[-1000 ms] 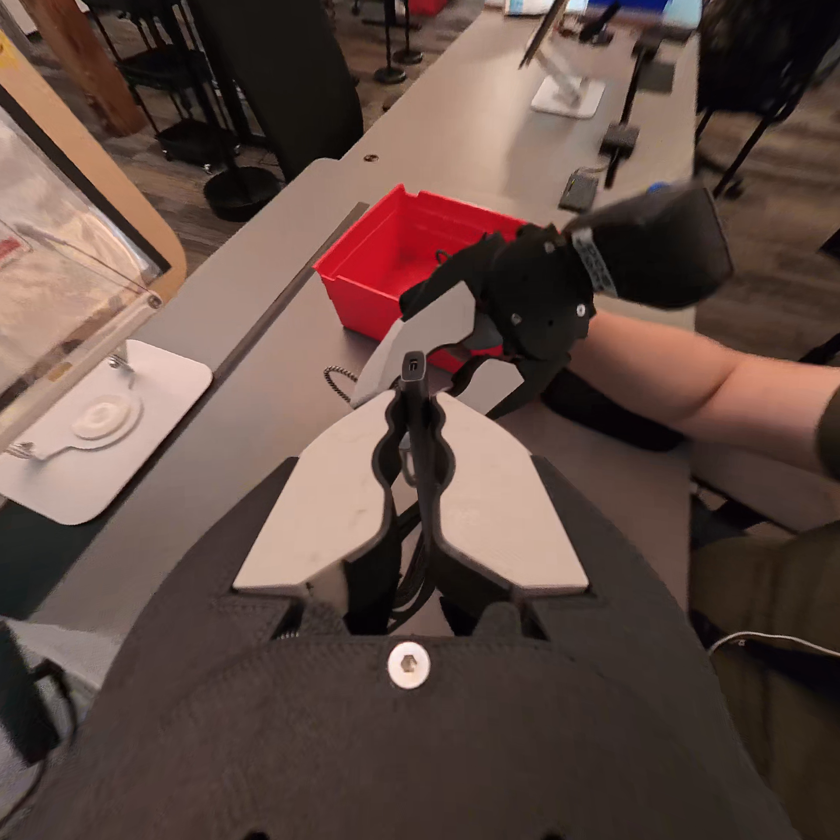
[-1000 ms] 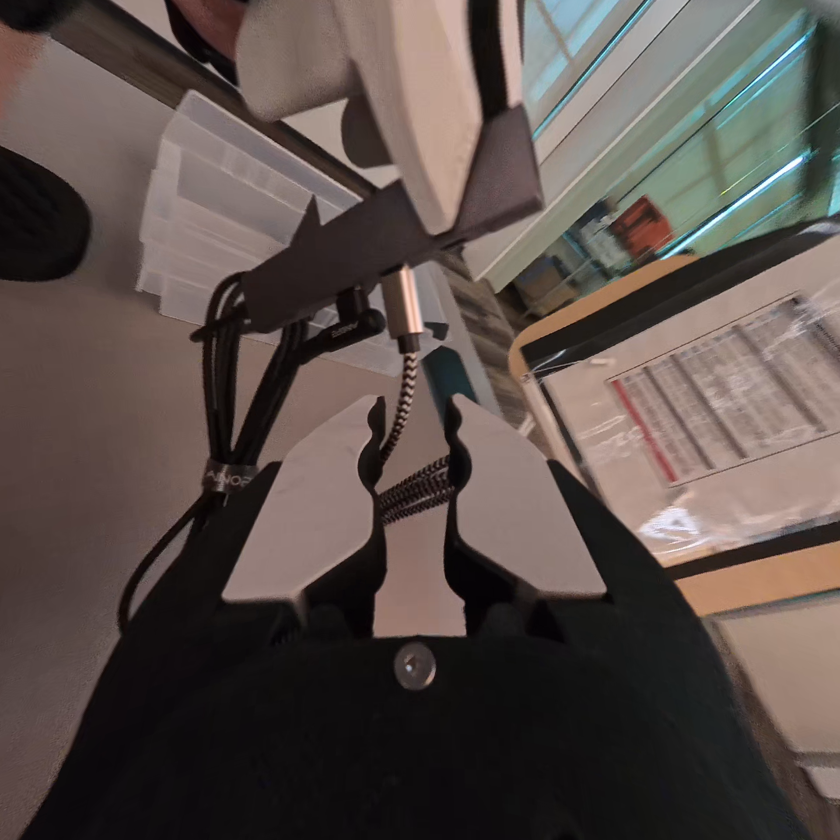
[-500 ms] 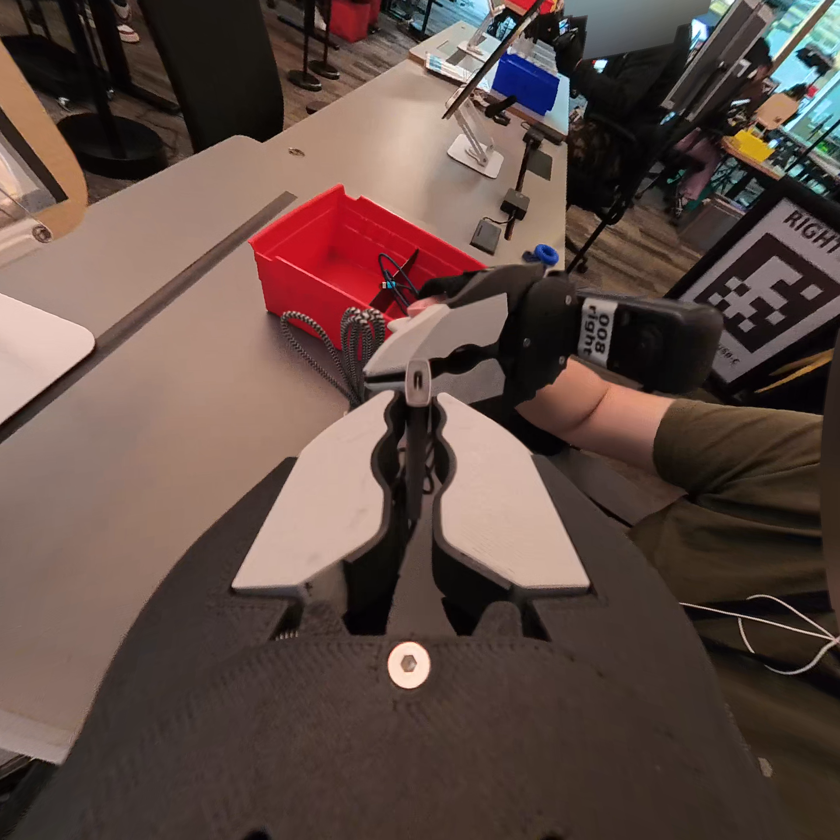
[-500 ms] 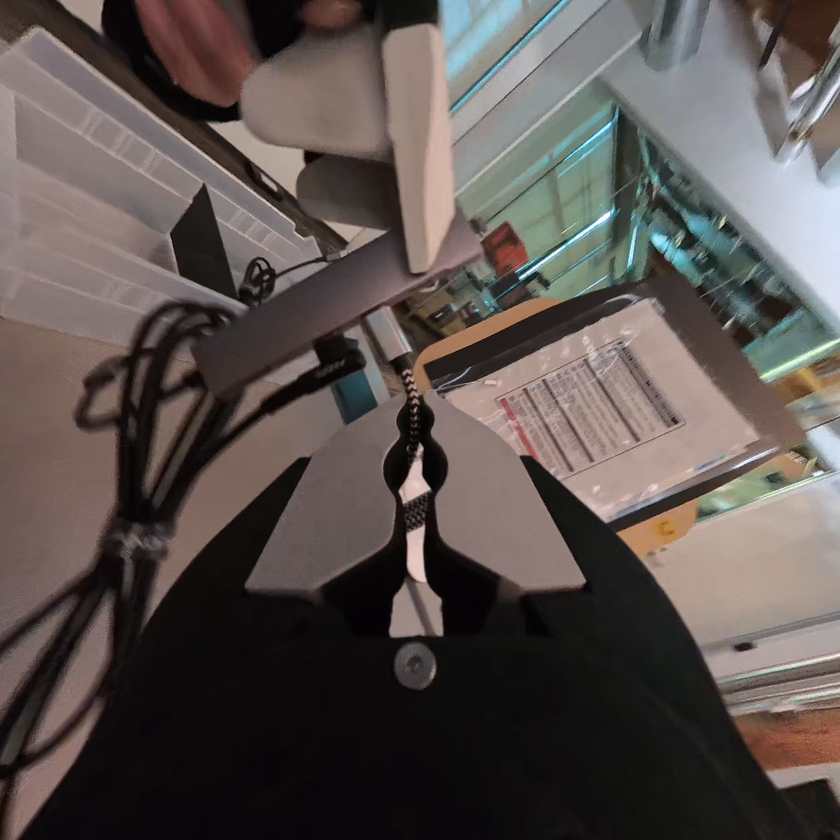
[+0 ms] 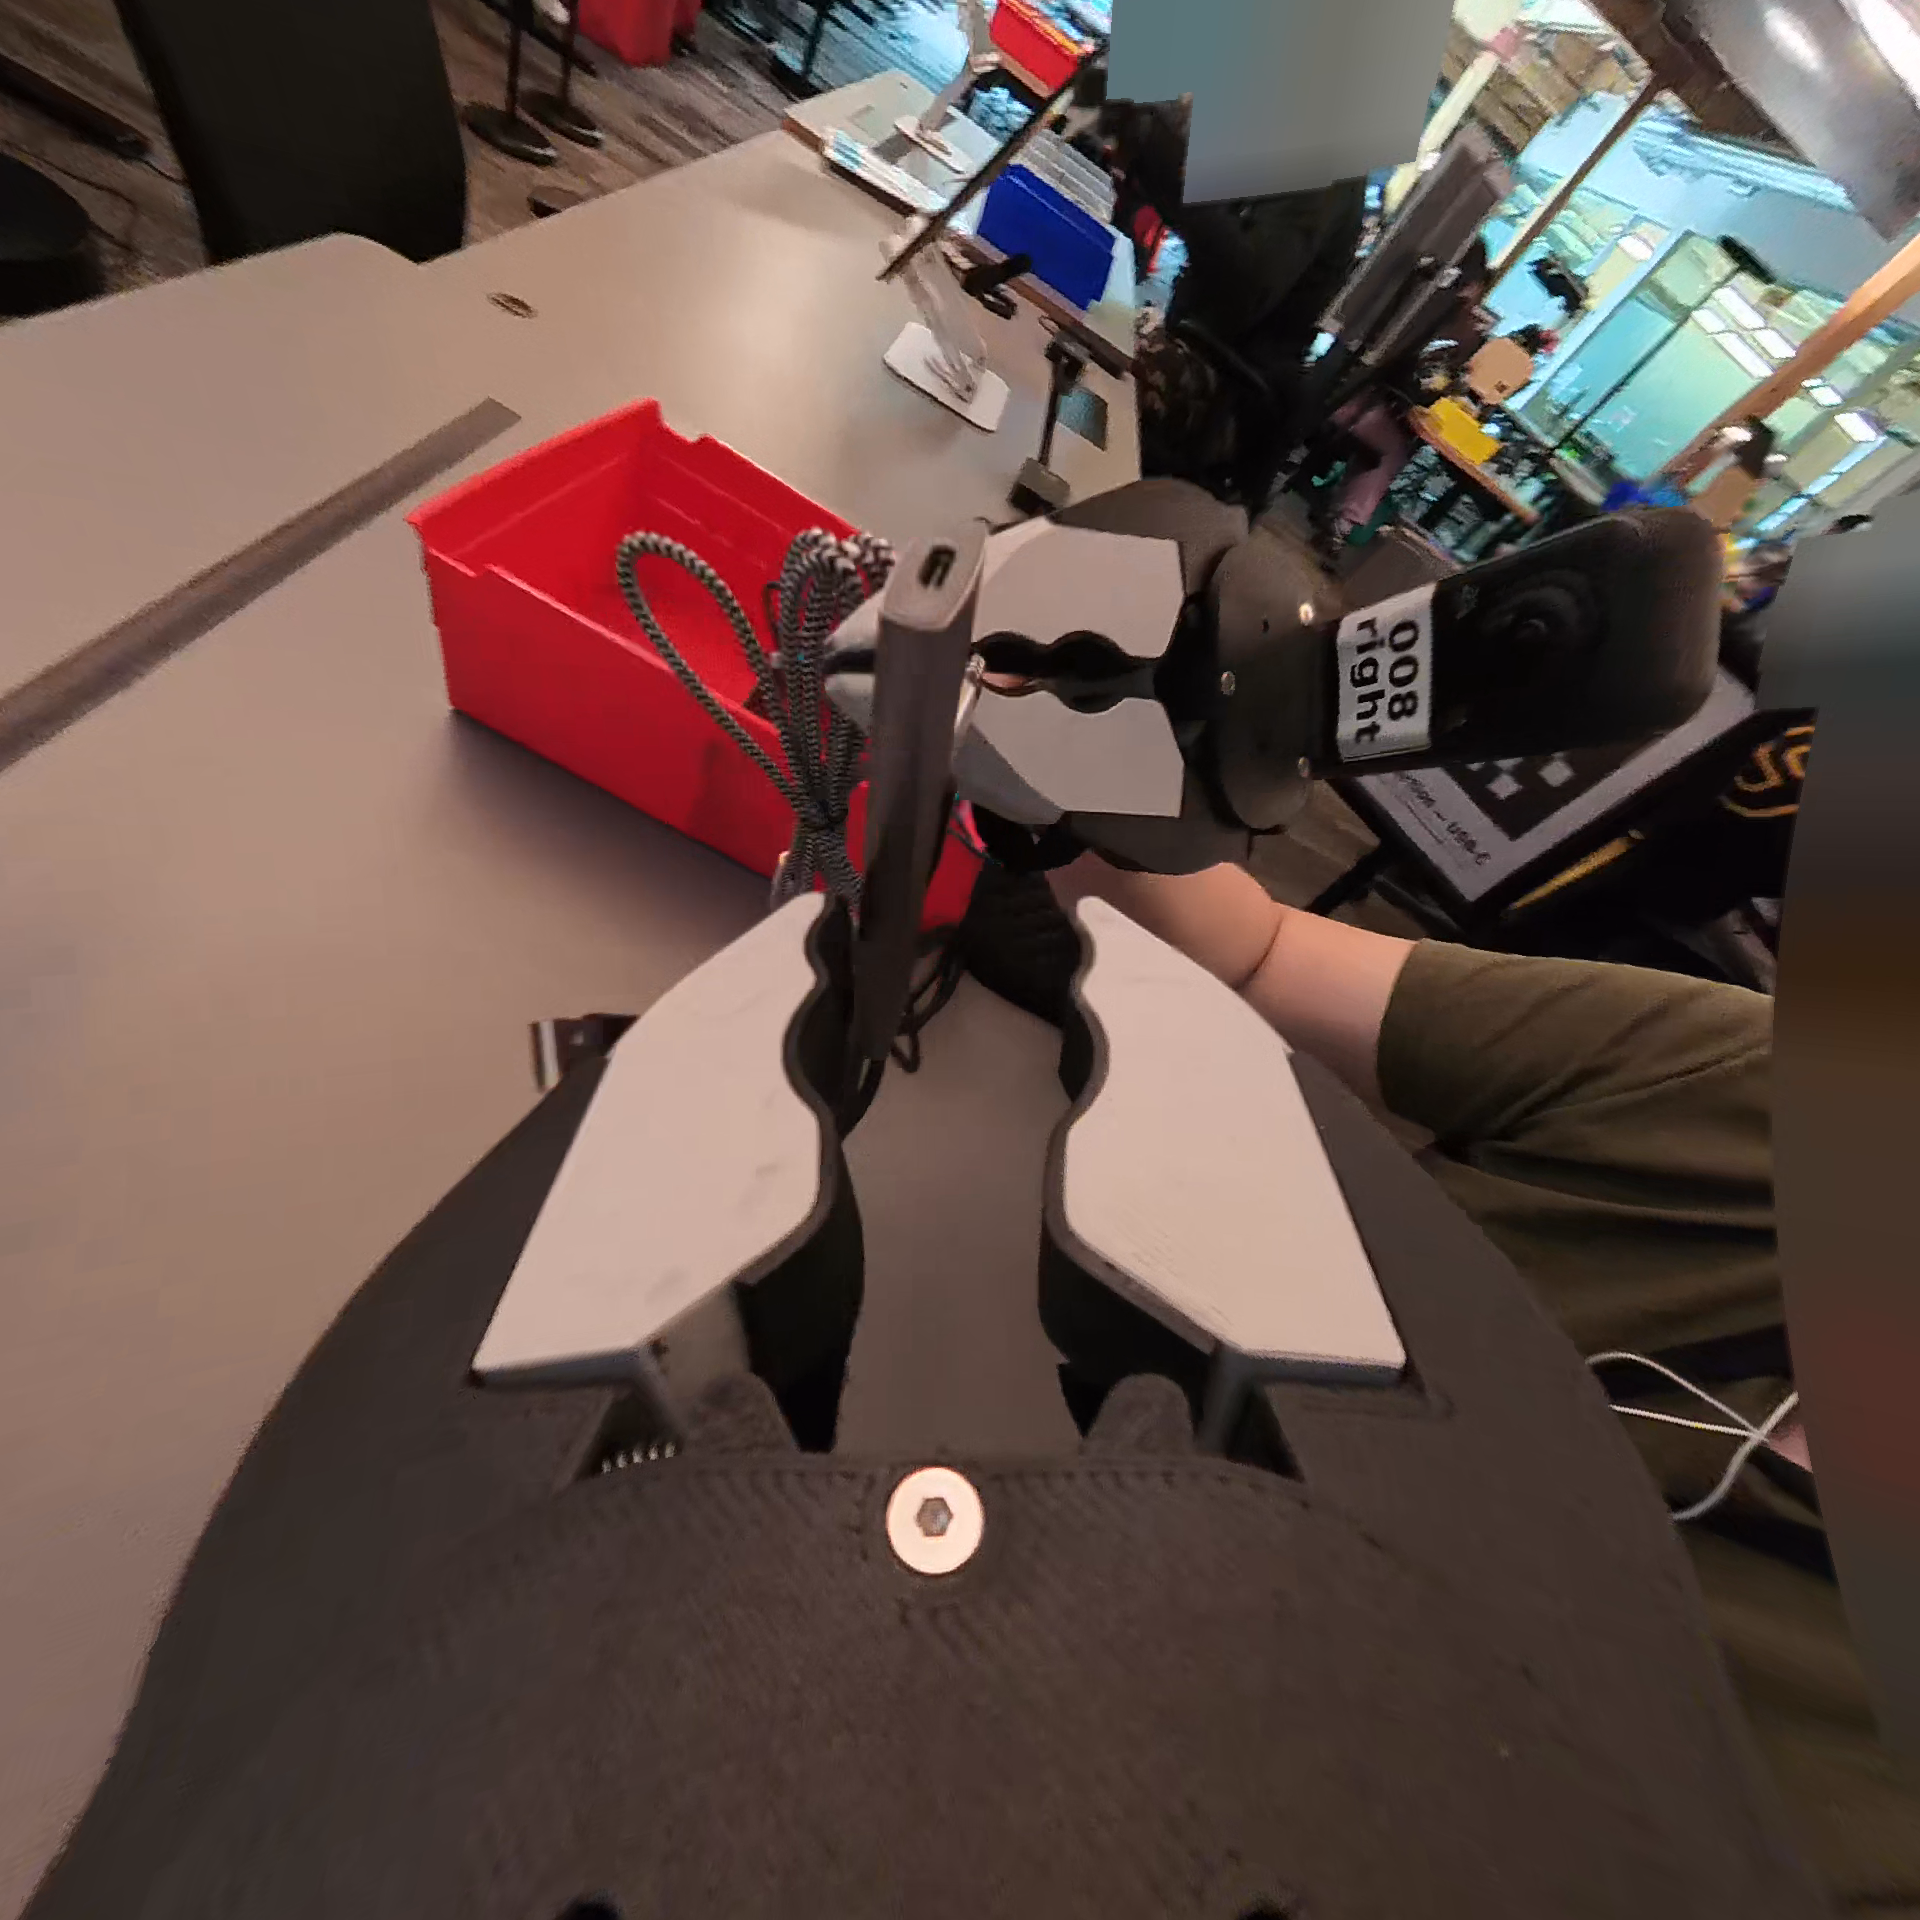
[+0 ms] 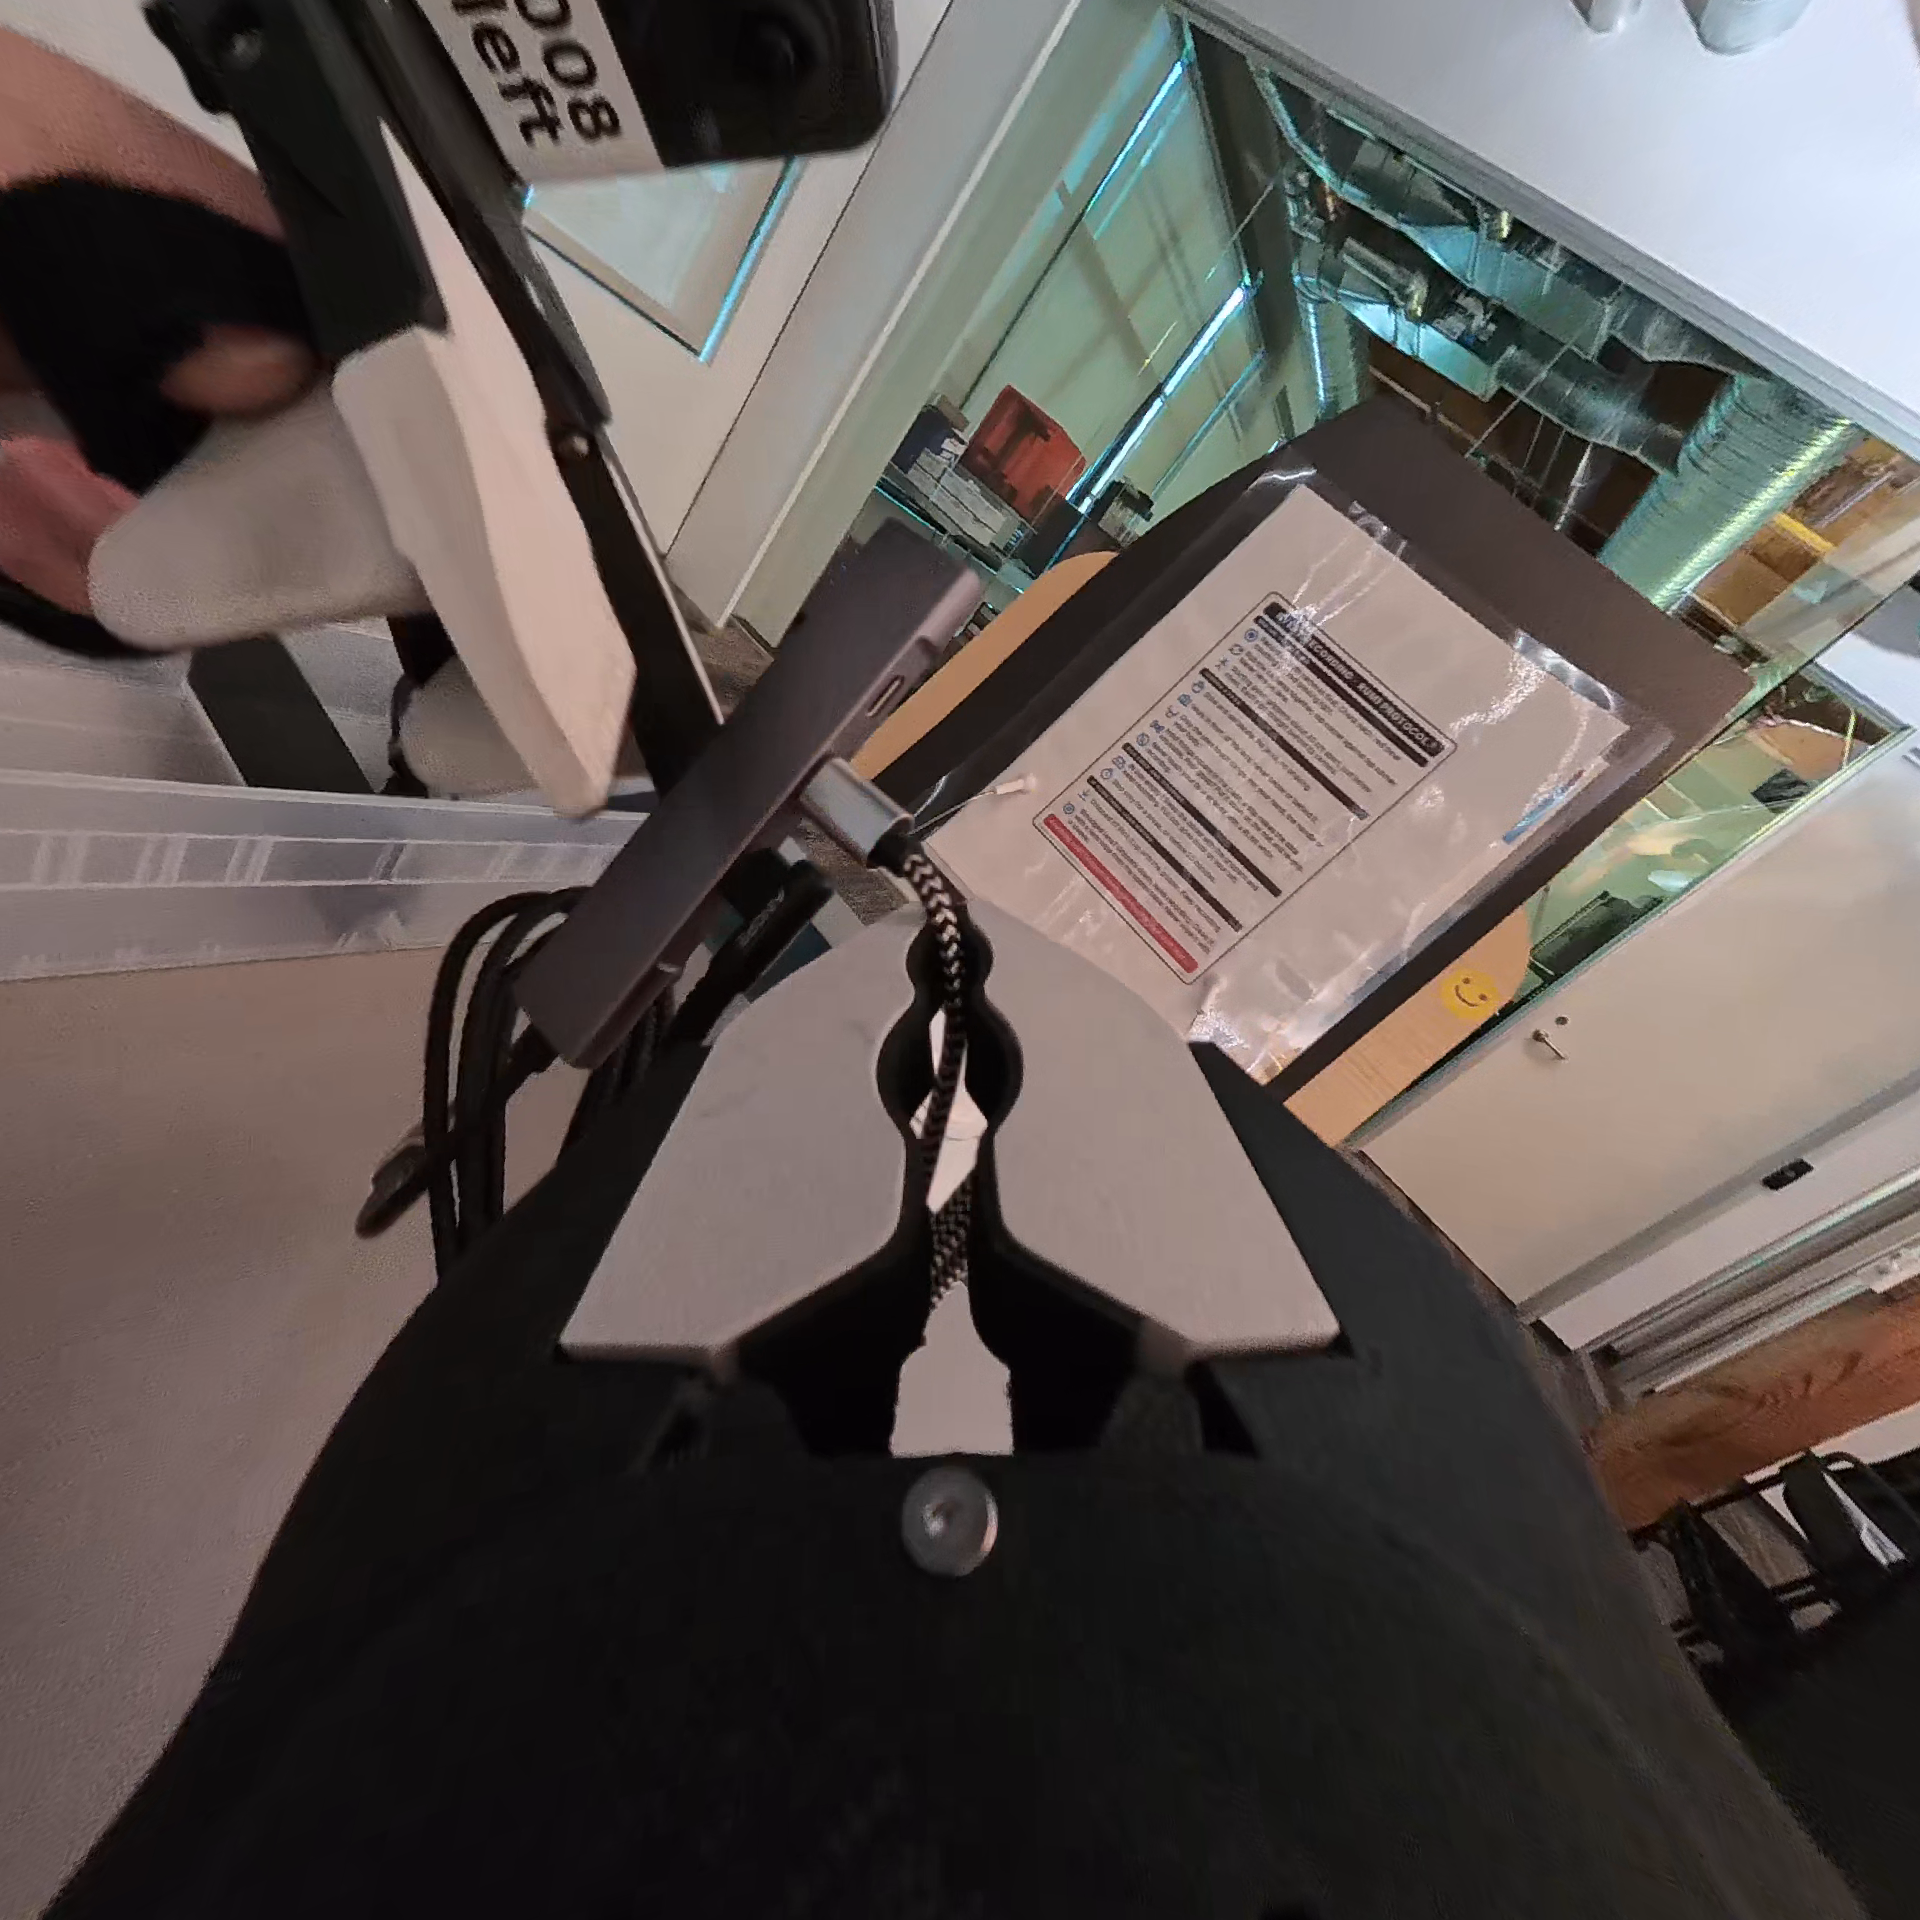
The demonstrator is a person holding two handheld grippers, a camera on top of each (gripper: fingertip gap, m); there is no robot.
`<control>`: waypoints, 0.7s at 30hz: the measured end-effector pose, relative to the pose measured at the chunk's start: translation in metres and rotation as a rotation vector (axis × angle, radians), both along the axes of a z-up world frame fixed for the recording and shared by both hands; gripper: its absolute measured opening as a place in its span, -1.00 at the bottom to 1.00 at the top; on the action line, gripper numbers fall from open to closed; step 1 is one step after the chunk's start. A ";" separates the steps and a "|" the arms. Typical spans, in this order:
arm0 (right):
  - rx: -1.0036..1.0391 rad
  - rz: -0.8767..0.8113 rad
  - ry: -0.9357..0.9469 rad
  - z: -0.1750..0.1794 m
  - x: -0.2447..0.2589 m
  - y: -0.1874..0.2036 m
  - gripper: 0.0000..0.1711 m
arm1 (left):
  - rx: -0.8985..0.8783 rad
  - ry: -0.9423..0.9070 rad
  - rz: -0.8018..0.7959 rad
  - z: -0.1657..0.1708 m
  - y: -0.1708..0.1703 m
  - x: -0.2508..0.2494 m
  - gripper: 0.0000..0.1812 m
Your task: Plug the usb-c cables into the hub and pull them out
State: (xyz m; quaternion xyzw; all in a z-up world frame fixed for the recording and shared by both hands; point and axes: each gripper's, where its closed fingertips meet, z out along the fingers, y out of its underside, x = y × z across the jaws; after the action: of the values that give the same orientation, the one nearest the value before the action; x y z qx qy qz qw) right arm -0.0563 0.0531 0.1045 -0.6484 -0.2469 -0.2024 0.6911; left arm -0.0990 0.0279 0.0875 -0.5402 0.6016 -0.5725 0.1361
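though clamped on the grey hub [image 5: 914, 748] half a second ago, now spreading wide at the left gripper [image 5: 951, 925], leaving it leaning against one finger; pinching the braided cable [image 6: 945, 1049] just below its seated plug [image 6: 847, 816] with the right gripper [image 6: 951, 935]; probably readying the pull-out.

Matt metal hub [image 6: 769, 790], braided cable [image 6: 940, 966]

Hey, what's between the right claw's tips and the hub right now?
In the right wrist view, only the braided cable and its silver plug span from the right claw to the hub.
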 end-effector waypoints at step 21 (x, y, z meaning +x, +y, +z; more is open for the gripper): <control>0.065 0.285 -0.305 -0.007 -0.033 -0.026 -0.80 | -0.132 0.065 -0.177 -0.004 -0.016 -0.007 -0.91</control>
State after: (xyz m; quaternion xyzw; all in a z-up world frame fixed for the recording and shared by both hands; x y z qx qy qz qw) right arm -0.0897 0.0270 0.0975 -0.5462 -0.4313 -0.2064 0.6879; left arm -0.1063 0.0121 0.0831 -0.5111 0.6121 -0.6027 0.0294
